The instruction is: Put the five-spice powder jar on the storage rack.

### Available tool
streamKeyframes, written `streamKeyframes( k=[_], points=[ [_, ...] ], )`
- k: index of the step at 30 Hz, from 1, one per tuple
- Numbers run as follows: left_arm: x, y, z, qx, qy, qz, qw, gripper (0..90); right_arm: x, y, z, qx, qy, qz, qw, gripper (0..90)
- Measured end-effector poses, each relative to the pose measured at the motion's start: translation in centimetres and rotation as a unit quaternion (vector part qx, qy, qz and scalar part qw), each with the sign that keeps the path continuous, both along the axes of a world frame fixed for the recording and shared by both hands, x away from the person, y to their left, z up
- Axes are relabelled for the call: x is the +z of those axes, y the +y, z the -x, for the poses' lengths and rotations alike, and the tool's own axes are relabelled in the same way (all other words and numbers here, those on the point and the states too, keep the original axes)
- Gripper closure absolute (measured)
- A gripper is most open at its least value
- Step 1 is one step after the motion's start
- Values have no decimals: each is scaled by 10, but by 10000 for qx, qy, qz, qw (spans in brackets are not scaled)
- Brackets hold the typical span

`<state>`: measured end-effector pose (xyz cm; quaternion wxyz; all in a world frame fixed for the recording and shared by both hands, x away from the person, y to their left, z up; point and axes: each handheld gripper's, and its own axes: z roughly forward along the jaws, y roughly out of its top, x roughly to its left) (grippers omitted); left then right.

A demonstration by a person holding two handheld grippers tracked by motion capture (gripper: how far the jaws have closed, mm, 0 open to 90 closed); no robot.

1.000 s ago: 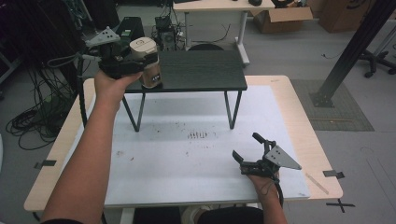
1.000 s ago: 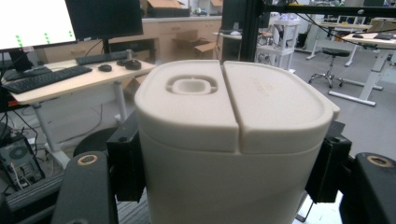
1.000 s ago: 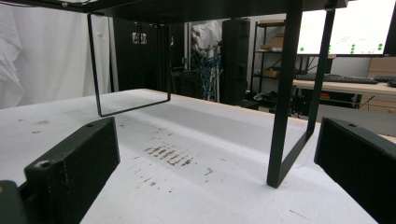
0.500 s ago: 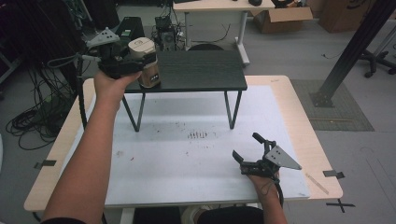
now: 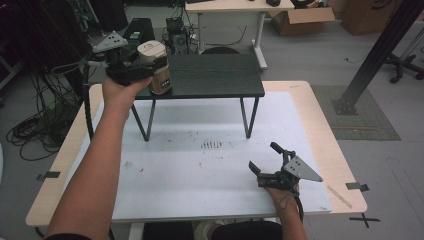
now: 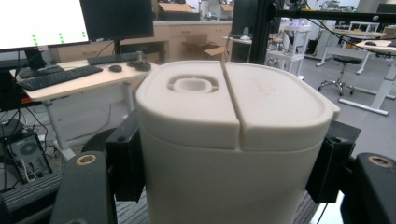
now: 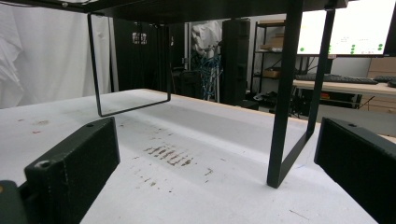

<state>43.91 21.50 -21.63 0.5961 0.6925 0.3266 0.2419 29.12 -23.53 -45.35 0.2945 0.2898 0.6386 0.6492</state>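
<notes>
Canister, cream plastic with a split flip-top lid [image 5: 154, 66], stands upright at the left end of the low black slatted shelf on thin metal legs [image 5: 215, 75], long axis vertical. Left gripper [image 5: 145, 67] is clamped on its sides, approaching level from the shelf's left. Right gripper [image 5: 265, 160] rests well apart on the white table mat [image 5: 200, 165], jaws spread, nothing between them.

R gripper [image 7: 219, 172] jaws wide apart, low over white table [image 7: 196, 140], facing black stand's legs [image 7: 285, 102].
</notes>
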Motion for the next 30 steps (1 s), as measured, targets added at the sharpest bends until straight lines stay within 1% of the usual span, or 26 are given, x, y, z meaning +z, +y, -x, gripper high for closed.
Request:
streamKeyframes(
  k=[9, 12, 15, 18, 21, 22, 26, 27, 30],
  points=[
    [0, 0, 0, 24, 29, 42, 10000, 303, 0, 0, 0, -2, -2, 8, 10000, 0],
    [1, 0, 0, 39, 41, 66, 10000, 278, 0, 0, 0, -3, -5, 8, 10000, 0],
    [1, 0, 0, 29, 68, 29, 10000, 273, 0, 0, 0, -8, -10, 3, 10000, 0],
    [0, 0, 0, 14, 125, -6, 9999, 244, 0, 0, 0, -2, -6, 11, 10000, 0],
    [0, -1, 1, -8, 125, -38, 9999, 233, 0, 0, 0, -3, 3, 9, 10000, 0],
    [0, -1, 1, 17, 146, -54, 9999, 204, 0, 0, 0, -4, -1, 12, 10000, 0],
    [1, 0, 2, 22, 121, -74, 9999, 204, 0, 0, 0, -8, -6, 17, 10000, 0],
    [1, 1, 4, 71, 94, -77, 9999, 189, 0, 1, 0, -8, -5, 20, 10000, 0],
    [2, 4, 5, 66, 86, -79, 9999, 184, 0, 1, 0, -8, -4, 19, 10000, 0]
  ],
)
